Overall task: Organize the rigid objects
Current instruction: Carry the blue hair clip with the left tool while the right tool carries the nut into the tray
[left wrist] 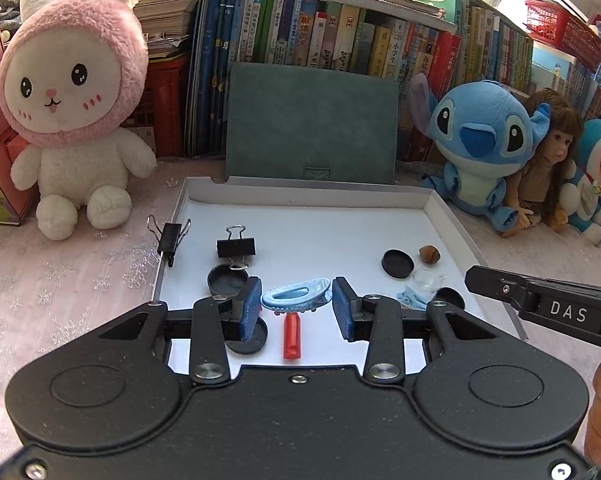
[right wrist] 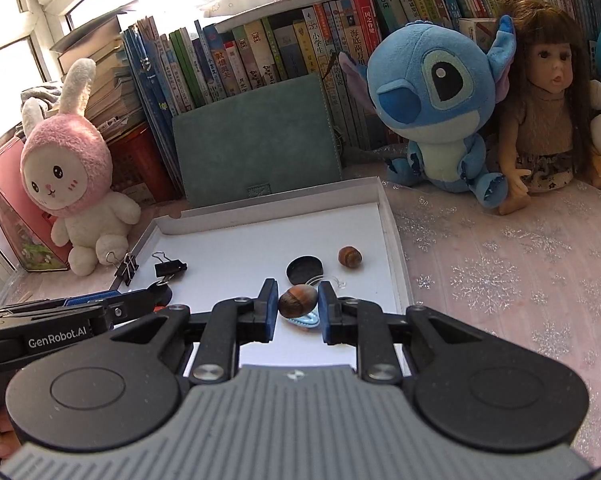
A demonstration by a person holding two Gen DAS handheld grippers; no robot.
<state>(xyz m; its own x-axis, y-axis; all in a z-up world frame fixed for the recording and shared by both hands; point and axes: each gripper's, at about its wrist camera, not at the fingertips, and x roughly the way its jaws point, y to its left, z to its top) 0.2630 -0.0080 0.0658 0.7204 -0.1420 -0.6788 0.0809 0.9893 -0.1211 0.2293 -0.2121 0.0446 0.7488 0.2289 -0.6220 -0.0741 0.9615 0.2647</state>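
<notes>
In the left wrist view, the left gripper [left wrist: 296,306] clamps a light blue hair clip [left wrist: 296,300] crosswise between its blue pads, above the white tray [left wrist: 300,236]. Below the clip, between the fingers, lies a red cylinder [left wrist: 291,338]. A black cap [left wrist: 227,280] sits just beyond the left finger, with a black binder clip [left wrist: 236,246] past it; another binder clip [left wrist: 169,236] is clamped on the tray's left rim. Beyond the right finger lie a black disc [left wrist: 397,264] and a brown nut [left wrist: 429,254]. In the right wrist view, the right gripper [right wrist: 298,308] pinches a dark brown nut [right wrist: 296,306] between its pads; a second nut [right wrist: 349,257] and the black disc [right wrist: 304,270] lie on the tray just ahead of the fingertips.
</notes>
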